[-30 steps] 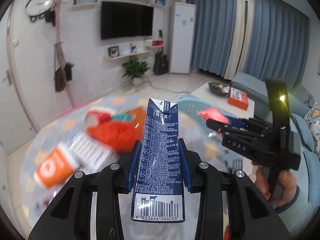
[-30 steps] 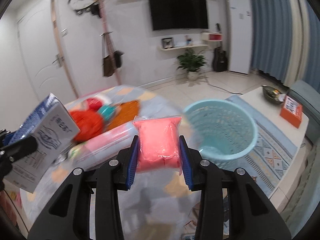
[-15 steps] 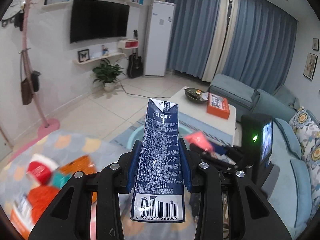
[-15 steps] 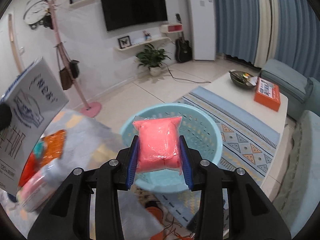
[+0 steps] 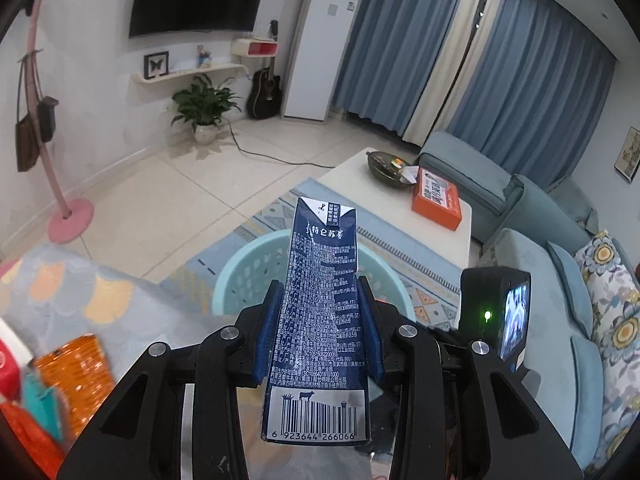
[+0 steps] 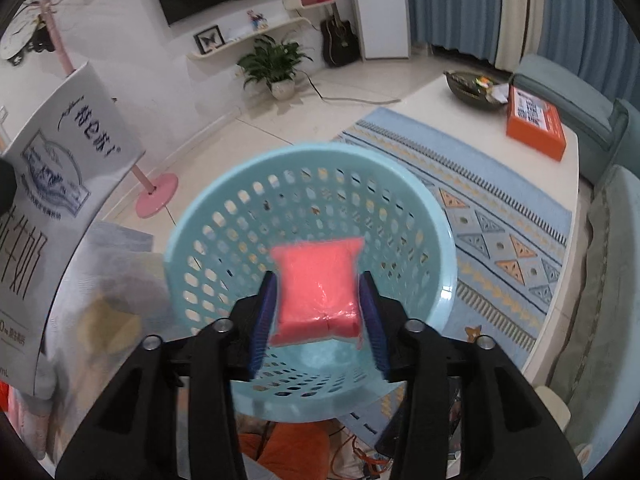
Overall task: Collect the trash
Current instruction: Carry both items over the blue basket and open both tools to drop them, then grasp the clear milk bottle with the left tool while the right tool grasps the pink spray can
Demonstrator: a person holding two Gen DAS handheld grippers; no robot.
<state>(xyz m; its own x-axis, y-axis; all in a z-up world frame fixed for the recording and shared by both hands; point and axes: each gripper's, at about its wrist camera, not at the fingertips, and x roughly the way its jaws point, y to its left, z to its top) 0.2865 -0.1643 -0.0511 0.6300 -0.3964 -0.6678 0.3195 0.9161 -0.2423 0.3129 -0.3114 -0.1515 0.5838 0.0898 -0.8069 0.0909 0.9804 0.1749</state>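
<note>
My left gripper (image 5: 319, 332) is shut on a dark blue milk carton (image 5: 320, 312), held upright above the near rim of a light blue perforated basket (image 5: 240, 276). The same carton shows at the left edge of the right wrist view (image 6: 56, 184). My right gripper (image 6: 318, 312) is shut on a pink plastic packet (image 6: 318, 292) and holds it over the open mouth of the basket (image 6: 224, 216), which looks empty inside. The right gripper's body and screen show in the left wrist view (image 5: 496, 316).
A table with a patterned cloth (image 5: 80, 292) holds orange and red wrappers (image 5: 72, 376) at lower left. A white coffee table (image 6: 480, 120) with an orange box (image 6: 536, 124) and a sofa (image 5: 560, 320) stand to the right. A pink coat stand (image 5: 68, 220) is left.
Both grippers have swung right from the littered table toward the basket. The pink packet now hangs over the basket's mouth, and the carton has come up to its near rim.
</note>
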